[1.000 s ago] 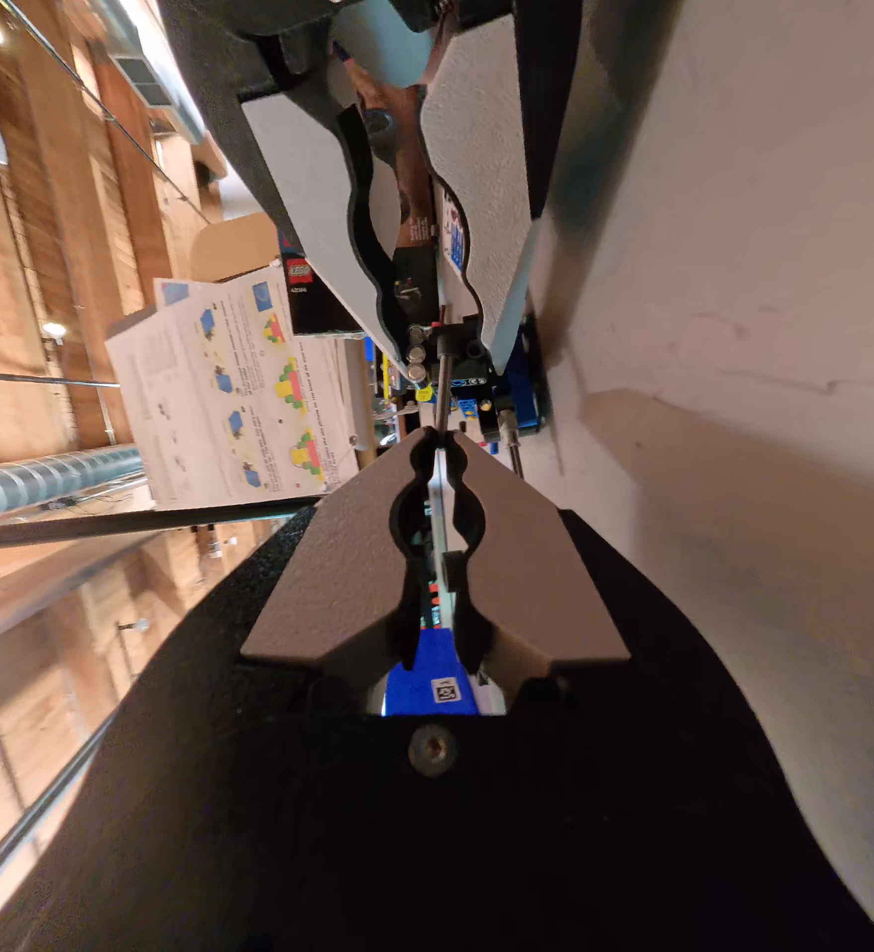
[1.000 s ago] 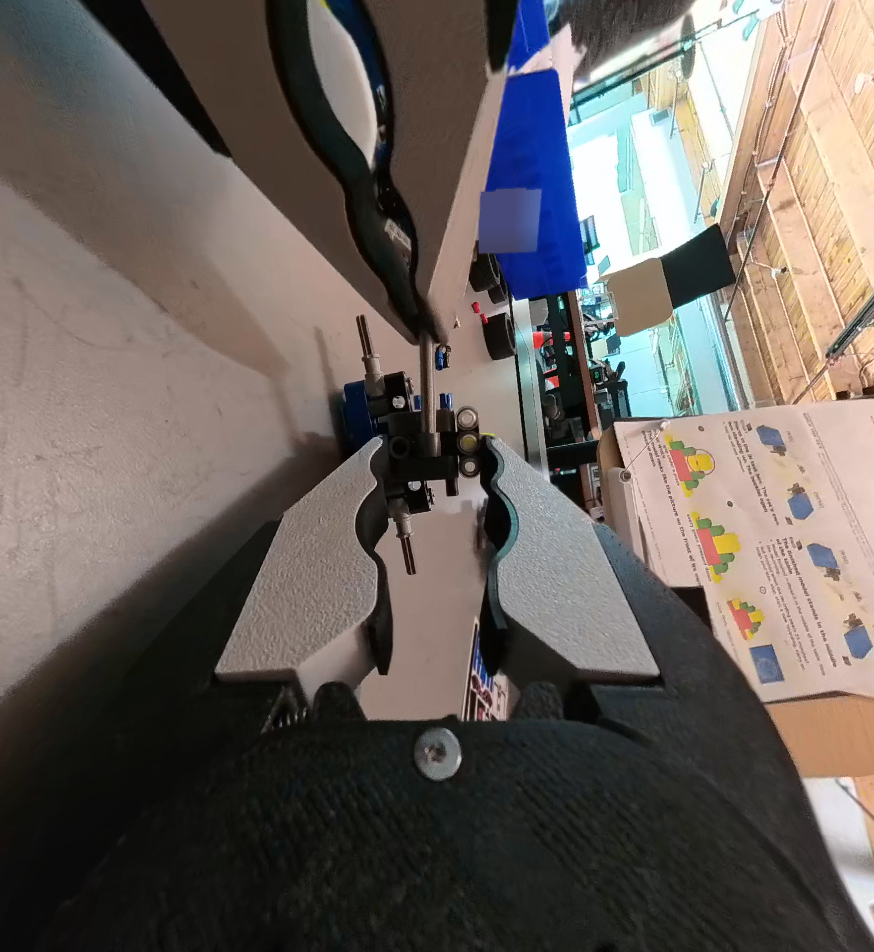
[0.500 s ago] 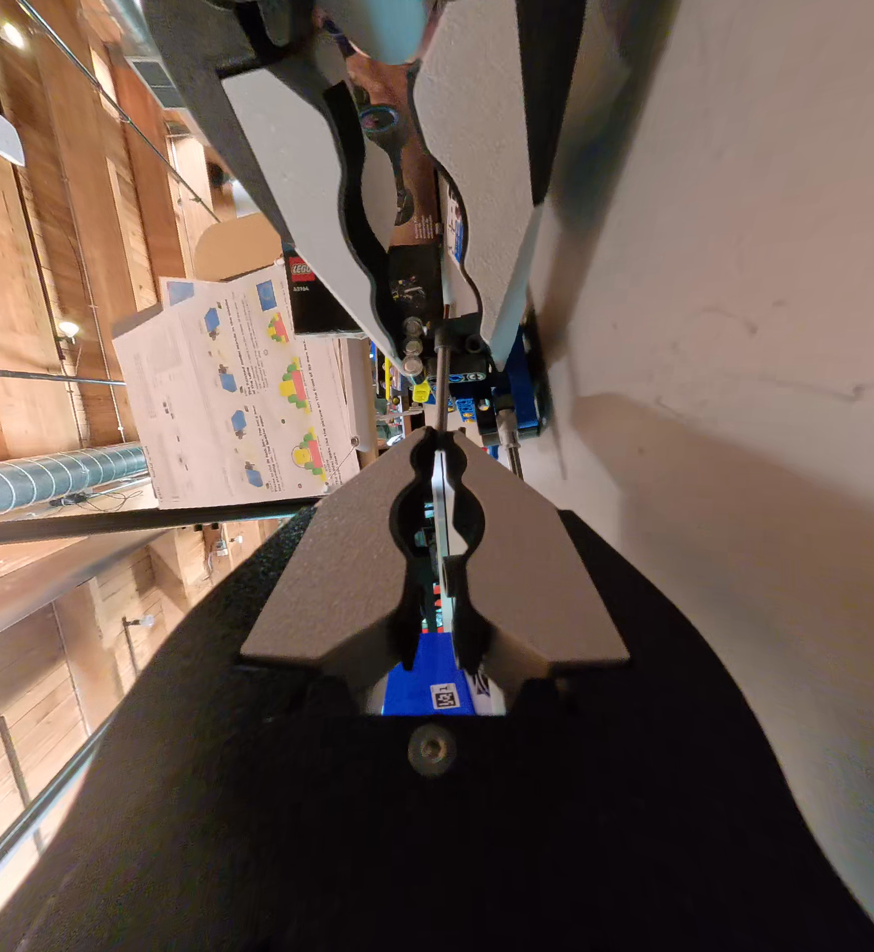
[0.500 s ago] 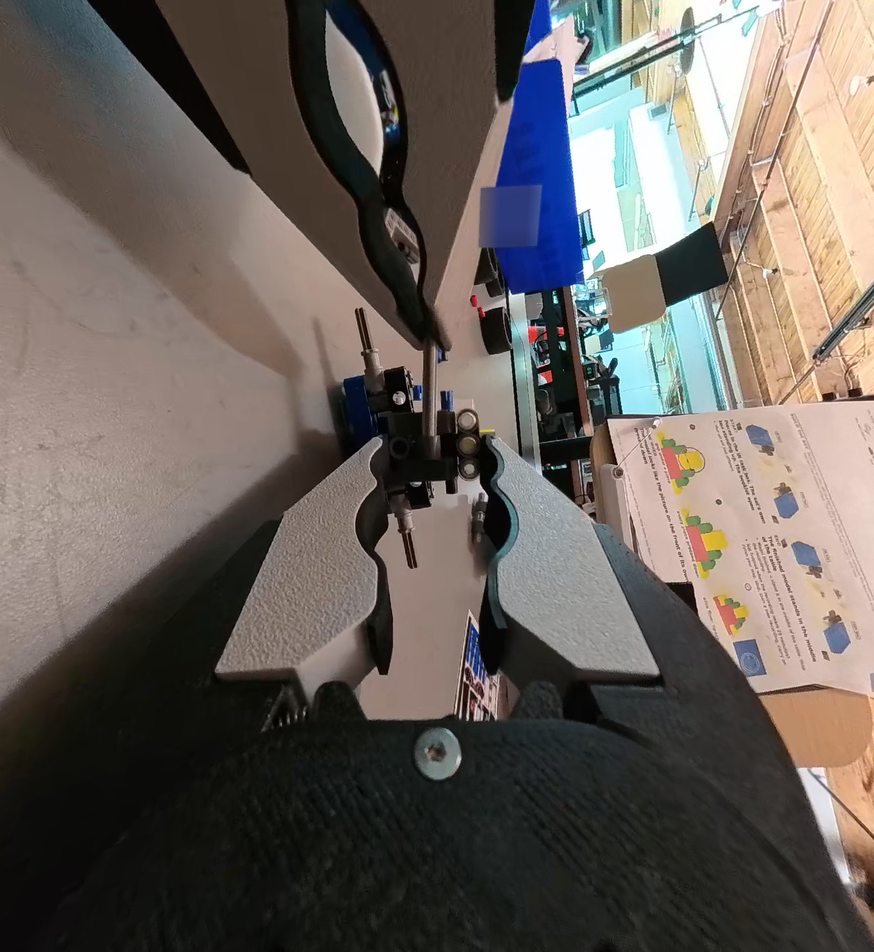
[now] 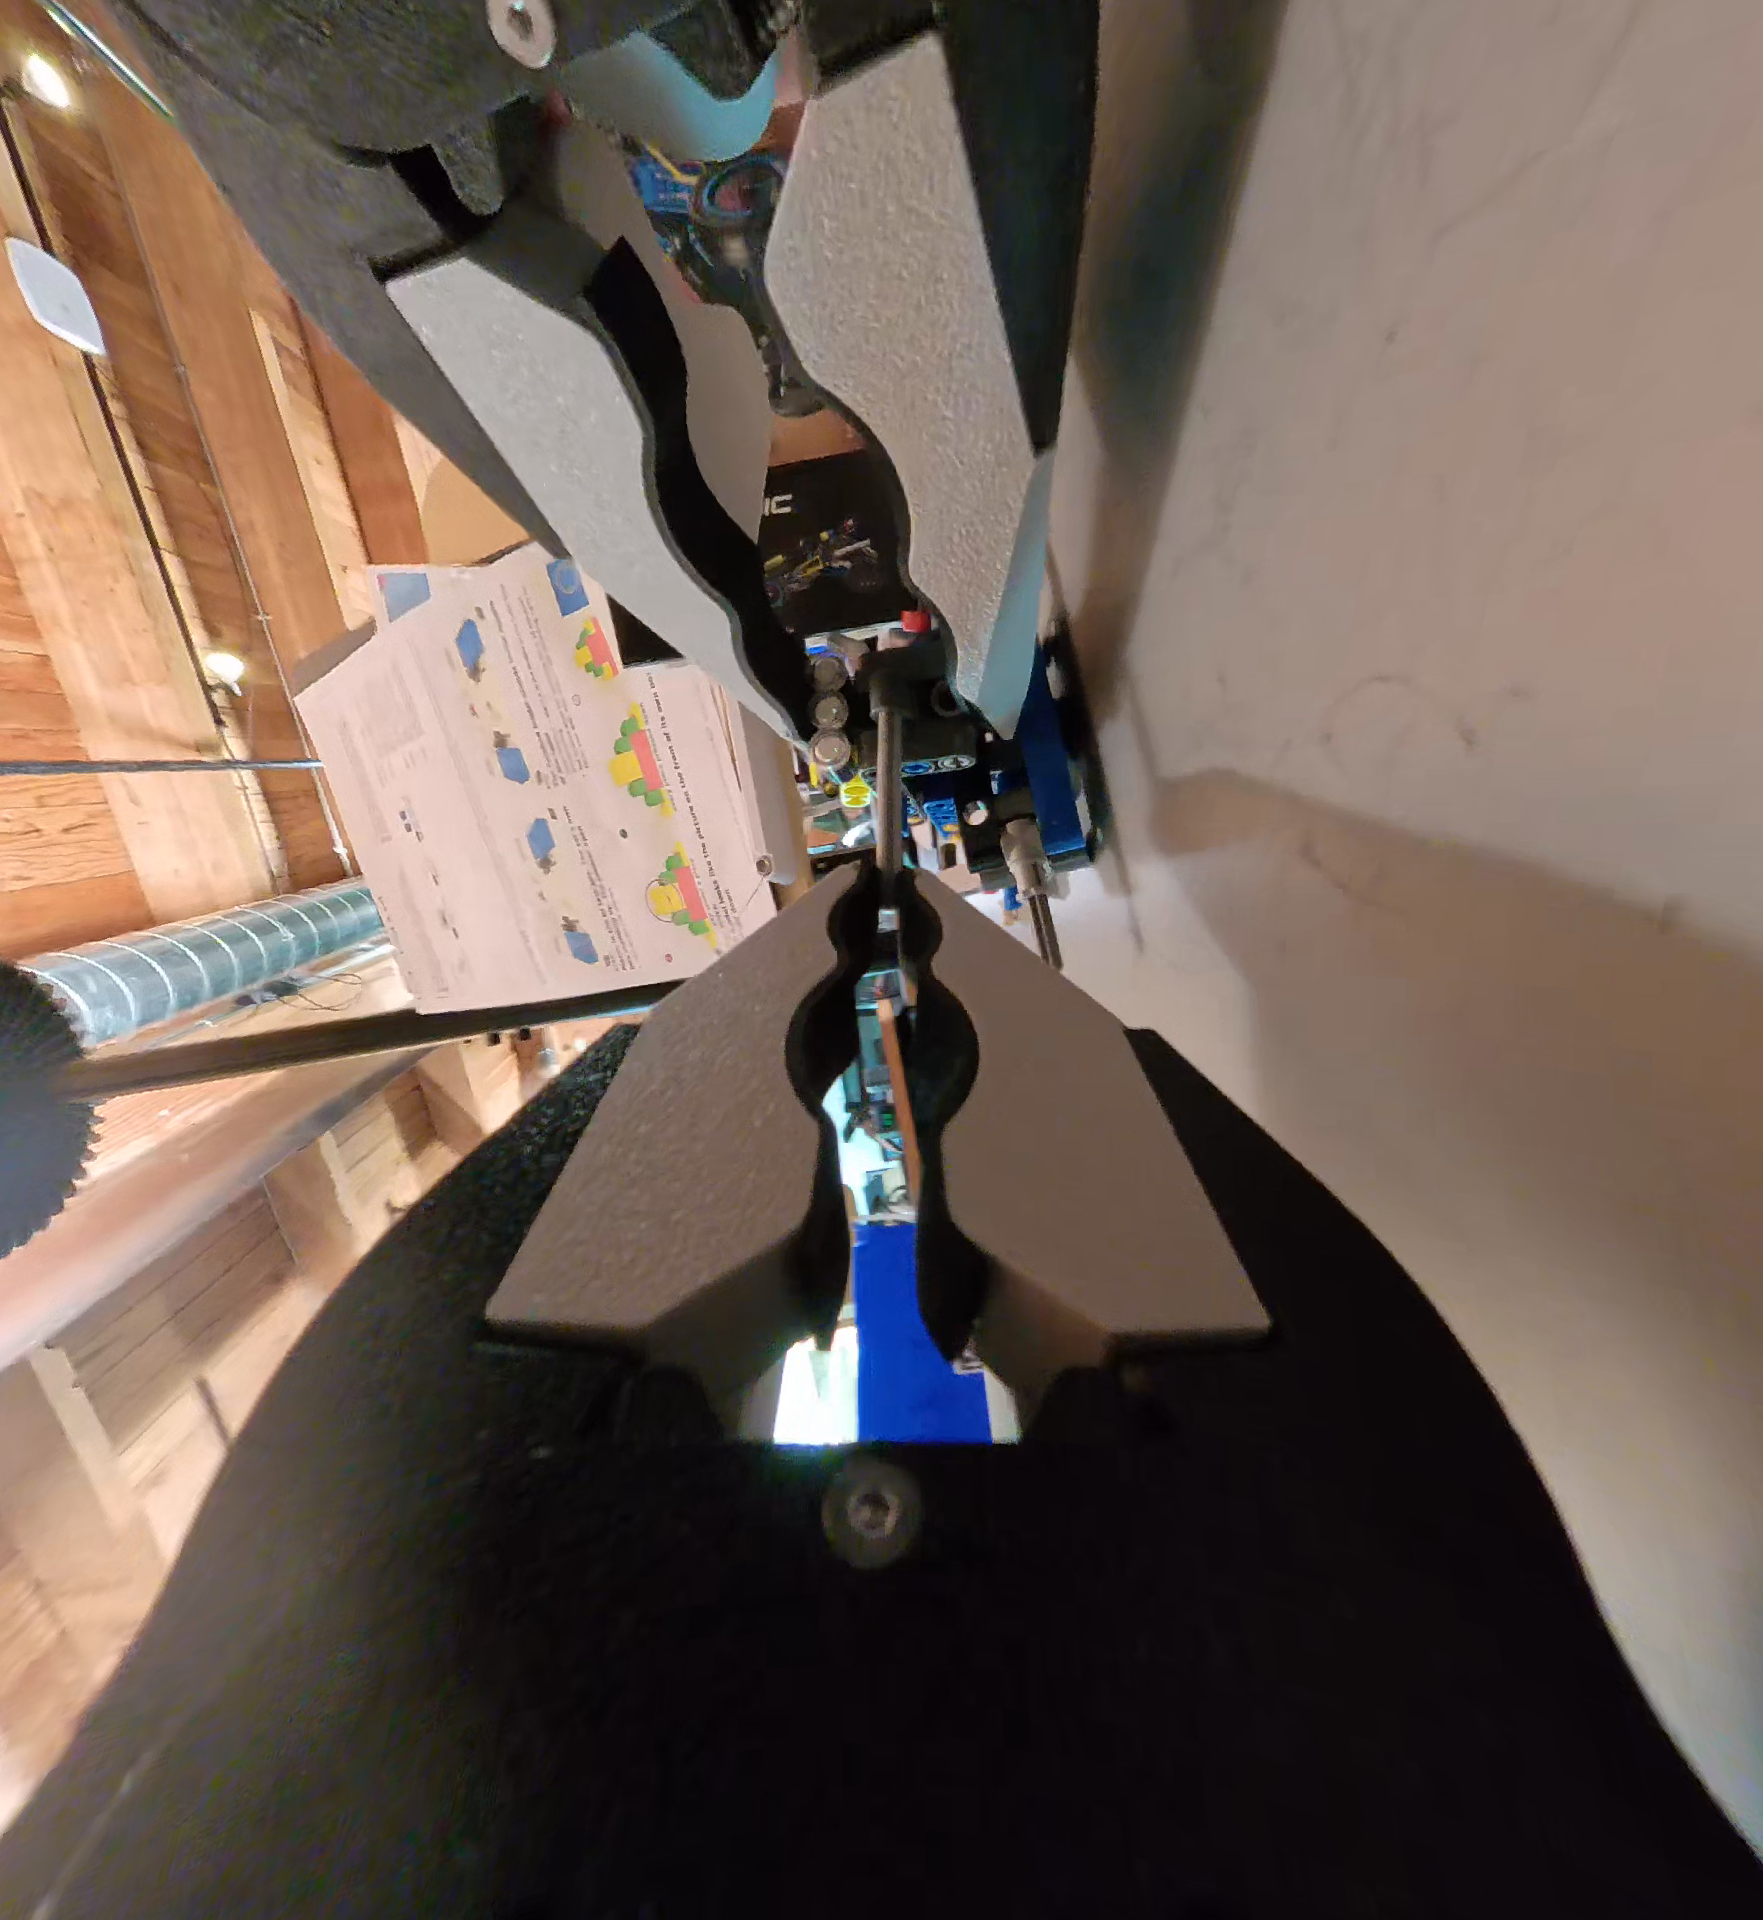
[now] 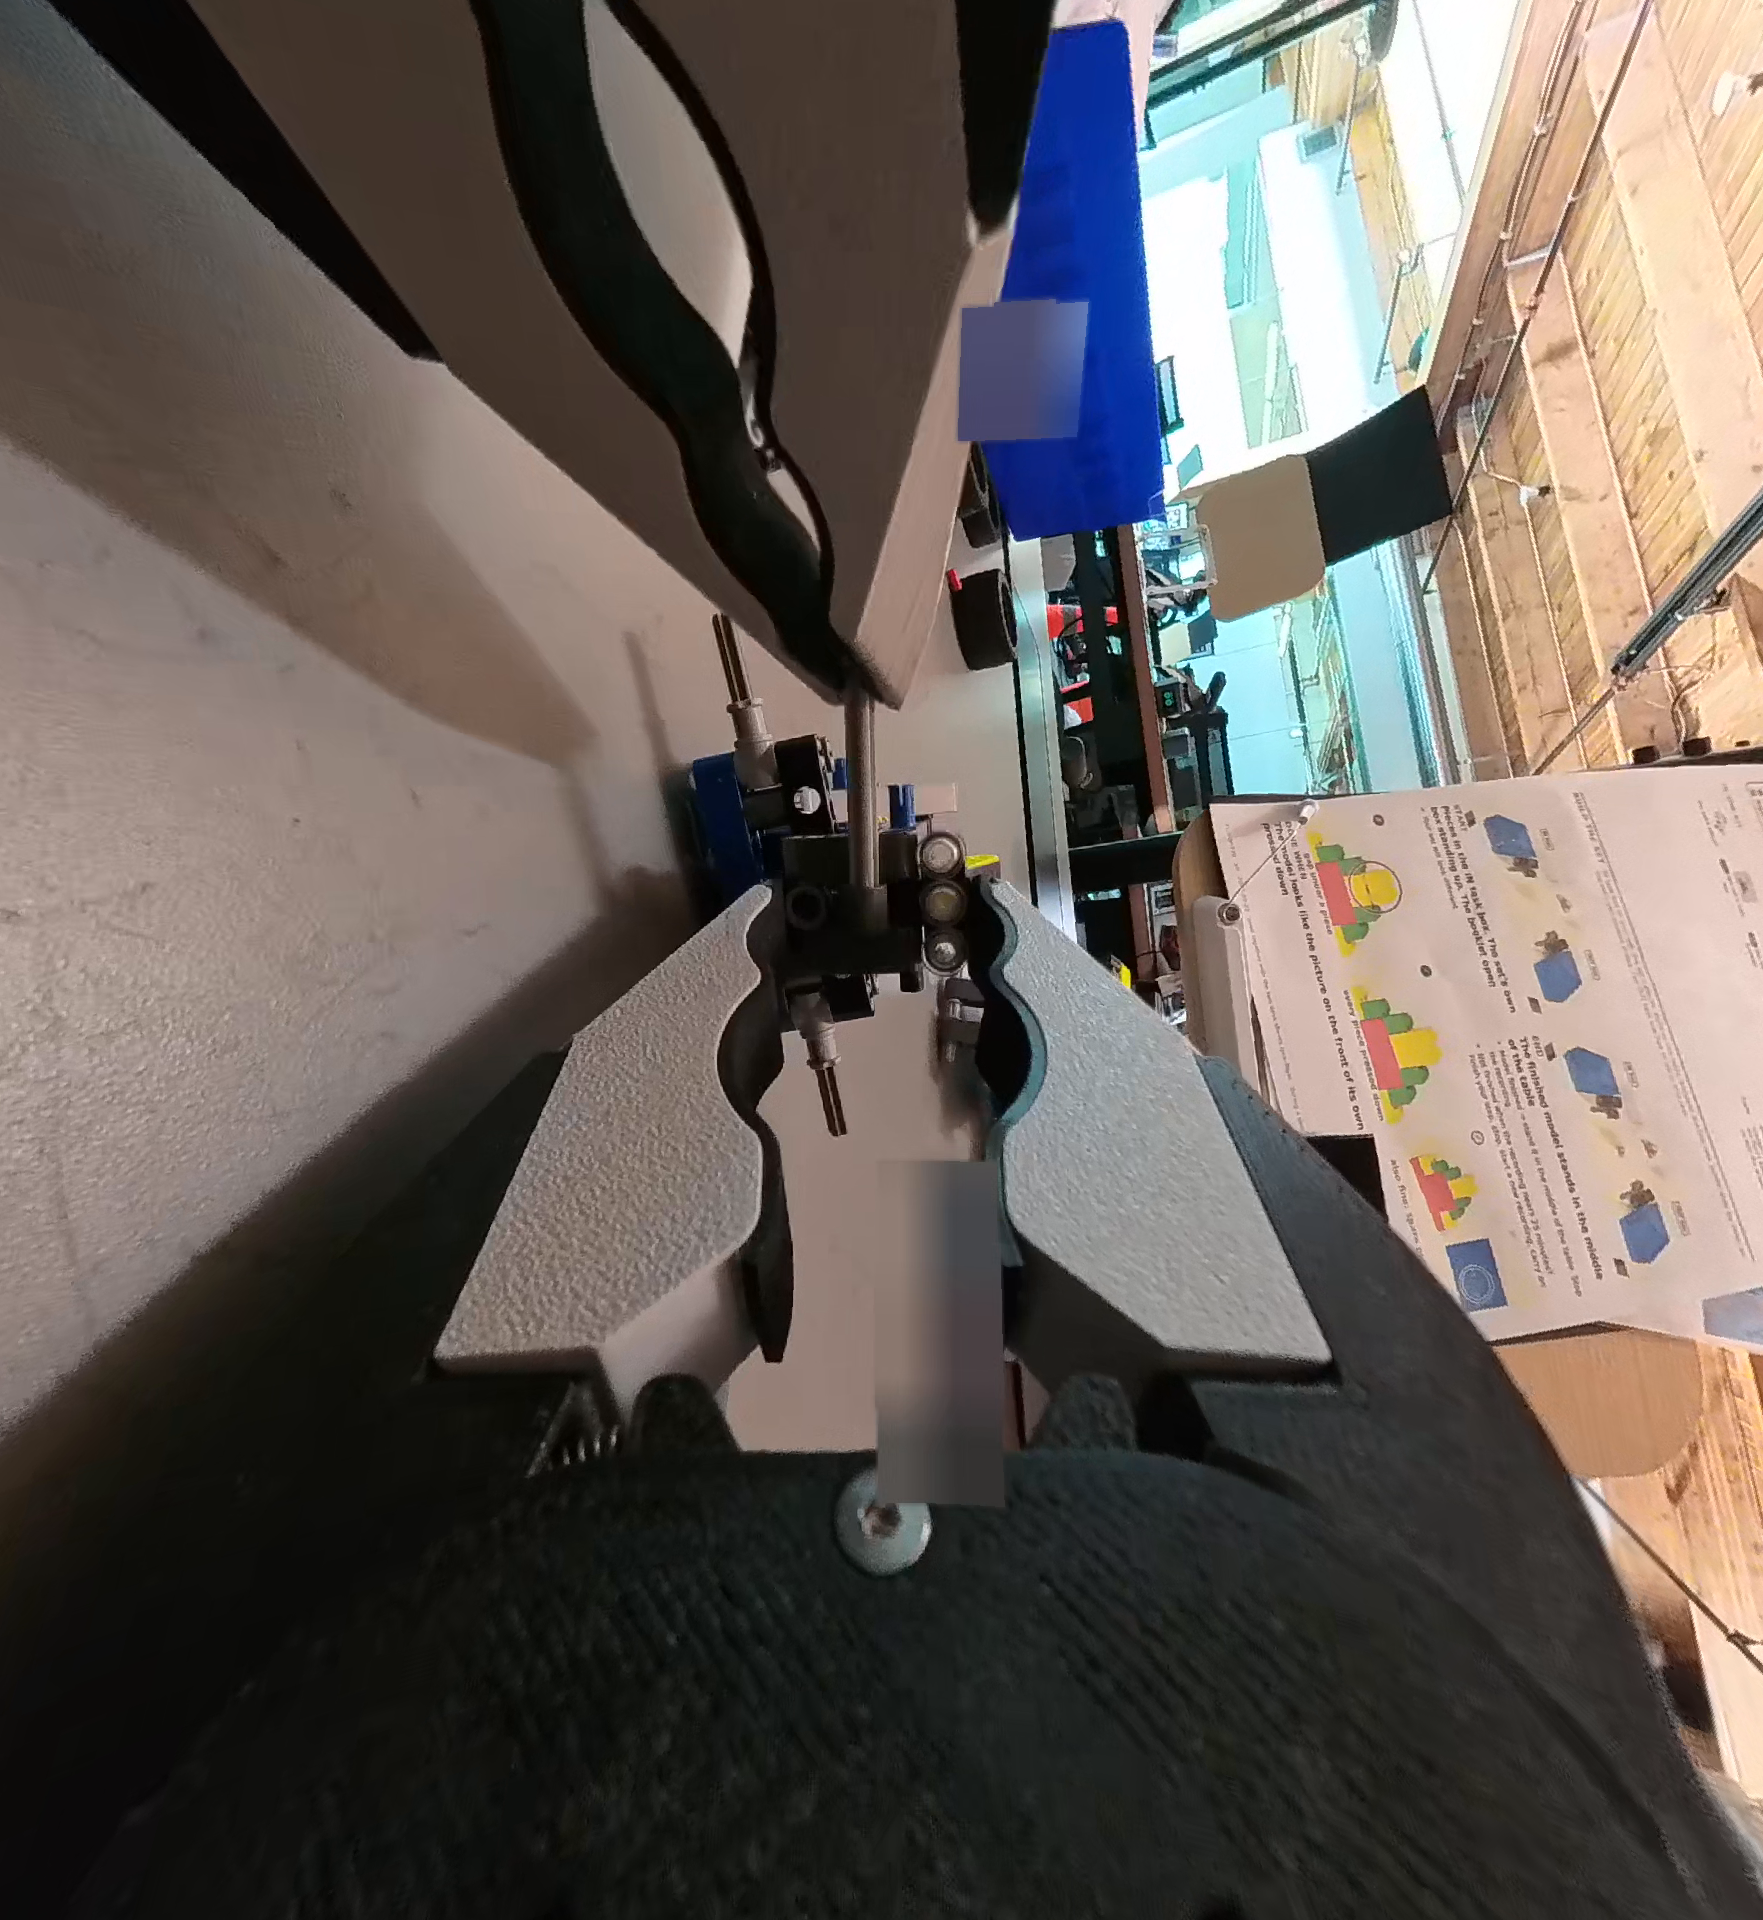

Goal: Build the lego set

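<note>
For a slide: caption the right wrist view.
Right tool grips a black brick assembly while the left tool pinches its grey axle.

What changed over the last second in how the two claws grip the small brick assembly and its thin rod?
Little changed. The left claw stays shut on the thin grey rod, and the right claw still clamps the black brick assembly on that rod. Both views shifted slightly, so the instruction sheet sits a little differently in frame. Nothing was taken hold of or let go; the white table looks unchanged.
</note>
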Tool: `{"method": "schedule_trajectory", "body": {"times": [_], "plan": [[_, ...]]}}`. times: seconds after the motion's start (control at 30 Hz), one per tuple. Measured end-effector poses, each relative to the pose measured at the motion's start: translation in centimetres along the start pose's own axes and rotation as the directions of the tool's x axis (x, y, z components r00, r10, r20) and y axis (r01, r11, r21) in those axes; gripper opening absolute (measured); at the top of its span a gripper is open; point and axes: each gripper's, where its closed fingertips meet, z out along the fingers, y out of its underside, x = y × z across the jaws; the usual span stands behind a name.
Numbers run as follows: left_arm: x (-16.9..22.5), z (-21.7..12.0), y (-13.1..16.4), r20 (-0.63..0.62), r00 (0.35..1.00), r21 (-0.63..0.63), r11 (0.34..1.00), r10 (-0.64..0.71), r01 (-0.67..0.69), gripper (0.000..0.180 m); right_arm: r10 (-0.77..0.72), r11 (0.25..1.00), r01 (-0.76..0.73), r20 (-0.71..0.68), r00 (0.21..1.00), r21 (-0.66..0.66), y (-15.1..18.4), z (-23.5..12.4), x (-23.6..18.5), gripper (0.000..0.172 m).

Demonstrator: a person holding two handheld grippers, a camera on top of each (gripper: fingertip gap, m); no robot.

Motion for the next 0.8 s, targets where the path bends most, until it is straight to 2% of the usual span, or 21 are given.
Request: {"method": "schedule_trajectory", "body": {"times": [0.1, 0.23, 0.37, 0.4, 0.5, 0.53, 0.63, 0.67, 0.8], "plan": [[-0.06, 0.08, 0.08, -0.027, 0.995, -0.002, 0.995, -0.097, 0.097, 0.0, 0.016, 1.0, -0.016, 0.001, 1.0, -0.003, 0.0, 0.04, 0.05, 0.031], [-0.18, 0.03, -0.07, 0.035, 0.997, -0.052, 0.996, 0.075, -0.073, 0.0, 0.002, 1.0, -0.002, -0.005, 1.0, -0.016, 0.1, 0.07, 0.05, 0.031], [-0.32, -0.05, -0.2, 0.035, 0.996, -0.066, 0.995, 0.076, -0.074, 0.0, 0.005, 1.0, -0.005, -0.009, 1.0, -0.023, 0.12, 0.11, 0.07, 0.031], [-0.19, -0.03, -0.22, 0.027, 0.998, -0.068, 0.997, 0.05, -0.048, 0.0, 0.004, 1.0, -0.004, -0.011, 1.0, -0.027, 0.19, 0.13, 0.1, 0.031], [-0.05, 0.04, -0.25, -0.036, 0.986, -0.049, 0.986, -0.164, 0.162, 0.0, 0.012, 1.0, -0.012, -0.011, 1.0, -0.027, 0.19, 0.11, 0.13, 0.031], [-0.22, 0.06, -0.19, -0.031, 0.987, -0.053, 0.986, -0.16, 0.158, 0.0, 0.019, 0.999, -0.019, -0.01, 1.0, -0.026, 0.15, 0.12, 0.14, 0.031], [-0.16, 0.12, -0.38, 0.034, 0.999, -0.074, 0.997, 0.04, -0.037, 0.0, 0.003, 1.0, -0.003, -0.01, 1.0, -0.025, 0.1, 0.1, 0.07, 0.031], [-0.03, 0.18, -0.51, 0.034, 0.998, -0.066, 0.996, 0.057, -0.055, 0.0, -0.015, 1.0, 0.015, -0.01, 1.0, -0.018, -0.15, 0.1, -0.05, 0.031], [0.02, 0.31, -0.53, -0.019, 0.997, -0.023, 0.997, -0.078, 0.078, 0.0, -0.026, 0.999, 0.026, -0.016, 1.0, -0.036, -0.08, 0.14, -0.01, 0.031]]}}
